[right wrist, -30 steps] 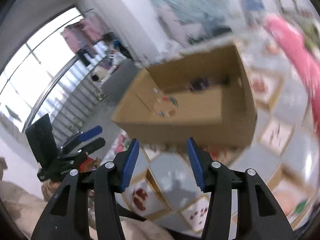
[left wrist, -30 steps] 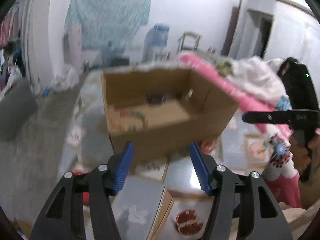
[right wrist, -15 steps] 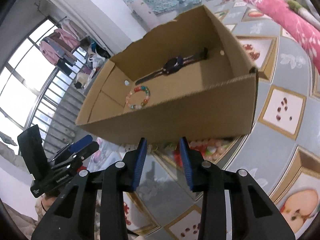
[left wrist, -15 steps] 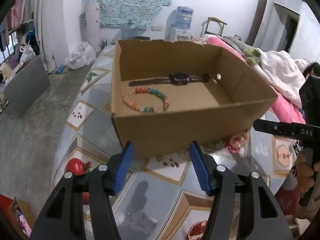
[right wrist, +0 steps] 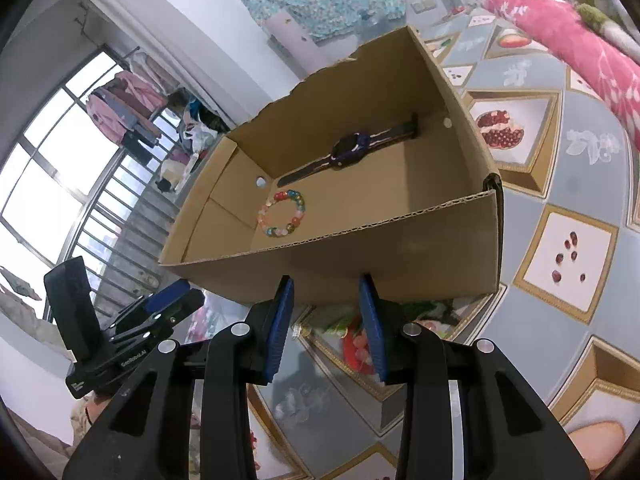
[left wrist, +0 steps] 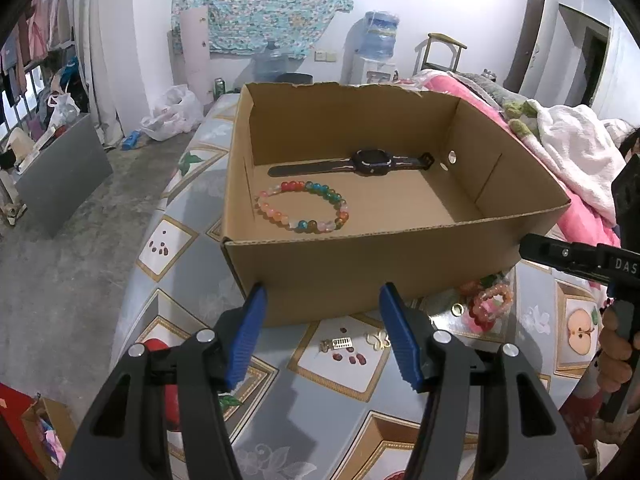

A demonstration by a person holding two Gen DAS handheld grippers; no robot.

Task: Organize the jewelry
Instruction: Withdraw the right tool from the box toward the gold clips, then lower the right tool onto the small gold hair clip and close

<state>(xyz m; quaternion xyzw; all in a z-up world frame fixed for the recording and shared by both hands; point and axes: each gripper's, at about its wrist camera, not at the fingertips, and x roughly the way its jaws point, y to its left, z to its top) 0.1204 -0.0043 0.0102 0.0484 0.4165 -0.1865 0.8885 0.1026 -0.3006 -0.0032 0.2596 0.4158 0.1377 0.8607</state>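
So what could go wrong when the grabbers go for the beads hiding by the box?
The pink bead bracelet lies tight against the cardboard box, so the right gripper may bump the wall and push the box. Its jaws have just been closing with nothing between them, so they may be too narrow. Small gold pieces nearby could get knocked away.

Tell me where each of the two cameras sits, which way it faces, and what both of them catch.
Left wrist: sits on the left gripper, looking down over the cardboard box; the right gripper and a hand show at right.
Right wrist: sits on the right gripper, facing the box's near wall; the left gripper shows at left.
Shared: box, watch, bead bracelet, loose bracelets.
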